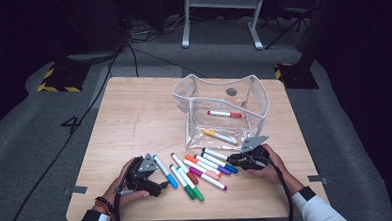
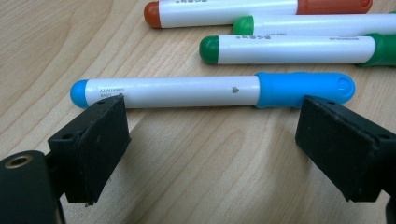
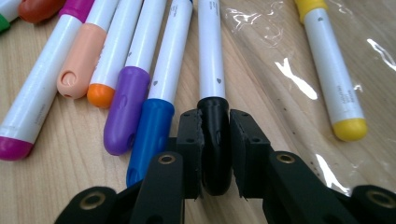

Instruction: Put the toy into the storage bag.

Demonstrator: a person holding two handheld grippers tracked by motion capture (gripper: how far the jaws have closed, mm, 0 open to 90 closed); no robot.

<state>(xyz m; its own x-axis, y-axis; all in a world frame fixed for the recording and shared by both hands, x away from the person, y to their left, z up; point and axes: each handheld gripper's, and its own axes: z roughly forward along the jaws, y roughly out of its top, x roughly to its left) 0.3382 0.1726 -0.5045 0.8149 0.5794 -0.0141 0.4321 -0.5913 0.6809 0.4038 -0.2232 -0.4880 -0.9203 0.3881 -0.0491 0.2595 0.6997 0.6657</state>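
Black-capped marker (image 3: 214,140) lies flat on the table (image 1: 134,118), at the right edge of the marker row, cap end toward you, right beside the clear pouch (image 1: 224,109). Your right gripper (image 3: 215,154) has it: pads pressed on both sides of the black cap. Blue-capped marker (image 3: 152,135) lies just beside it, then purple (image 3: 123,112). Yellow marker (image 3: 334,70) sits inside the pouch, along with a red one (image 1: 224,113). Your left gripper (image 2: 212,135) is low on the table with jaws wide apart, nothing between them; light-blue marker (image 2: 212,91) lies crosswise just past the tips. Green markers (image 2: 289,49) farther out.
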